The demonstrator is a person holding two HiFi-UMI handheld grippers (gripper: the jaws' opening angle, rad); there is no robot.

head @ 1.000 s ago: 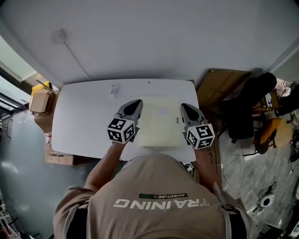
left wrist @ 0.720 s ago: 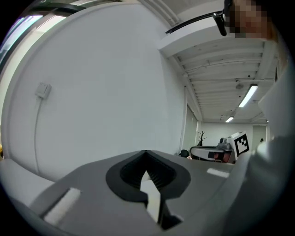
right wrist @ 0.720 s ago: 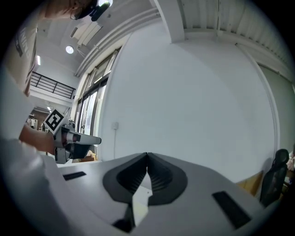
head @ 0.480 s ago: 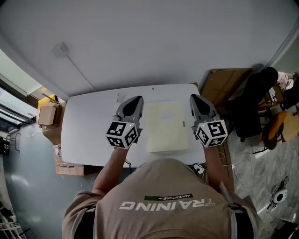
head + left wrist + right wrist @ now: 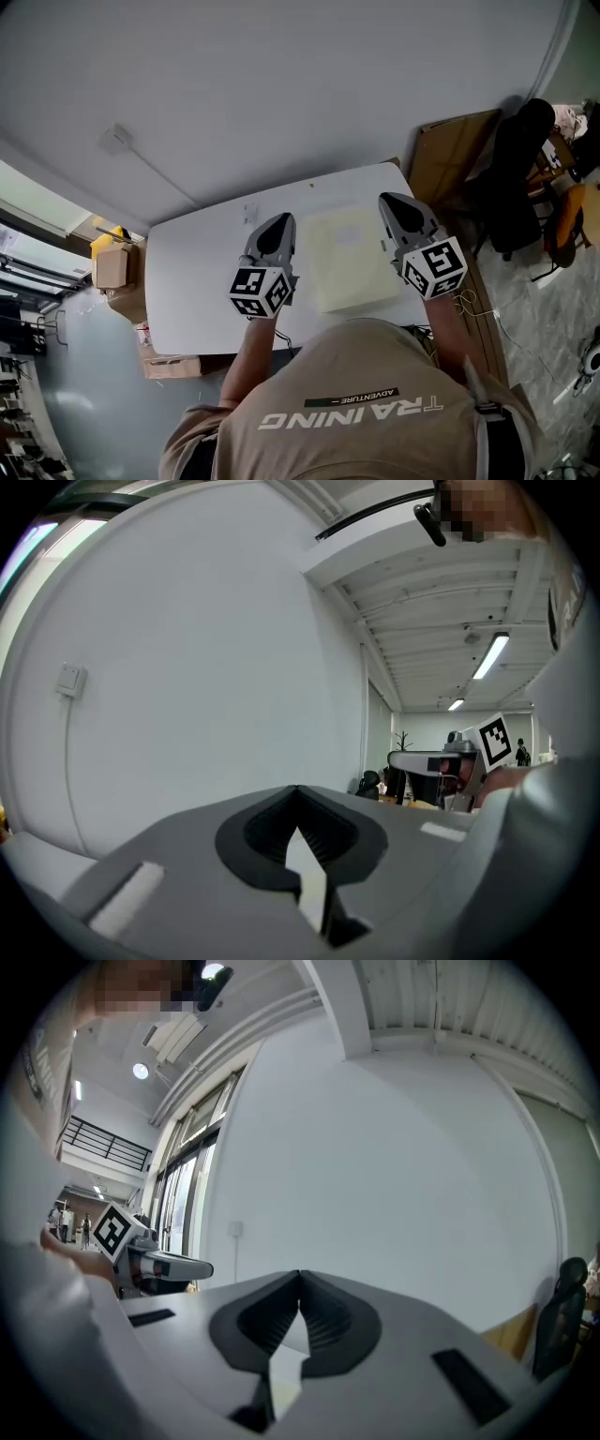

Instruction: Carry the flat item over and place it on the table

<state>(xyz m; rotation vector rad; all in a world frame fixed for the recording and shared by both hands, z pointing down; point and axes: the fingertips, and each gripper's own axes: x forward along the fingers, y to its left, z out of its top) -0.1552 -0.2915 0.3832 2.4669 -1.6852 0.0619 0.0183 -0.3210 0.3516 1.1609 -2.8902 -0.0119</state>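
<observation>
A pale yellow flat item (image 5: 352,258) lies on the white table (image 5: 197,272), right of its middle. My left gripper (image 5: 280,221) hangs shut just left of the item, its tip pointing at the wall. Off the item's right edge, my right gripper (image 5: 389,200) is shut as well. Neither touches the item. In the left gripper view the jaws (image 5: 298,794) meet with nothing between them, facing the white wall. The right gripper view shows the same closed jaws (image 5: 300,1279), with the left gripper (image 5: 155,1265) off to the side.
Cardboard boxes (image 5: 112,267) stand at the table's left end and another (image 5: 173,366) sits below its near edge. A brown cardboard sheet (image 5: 450,155) and a black chair (image 5: 516,178) stand to the right. A switch box (image 5: 117,139) hangs on the wall.
The head view has swung and tilted, so the table now sits askew in it. Both grippers stay shut on either side of the item, which lies still.
</observation>
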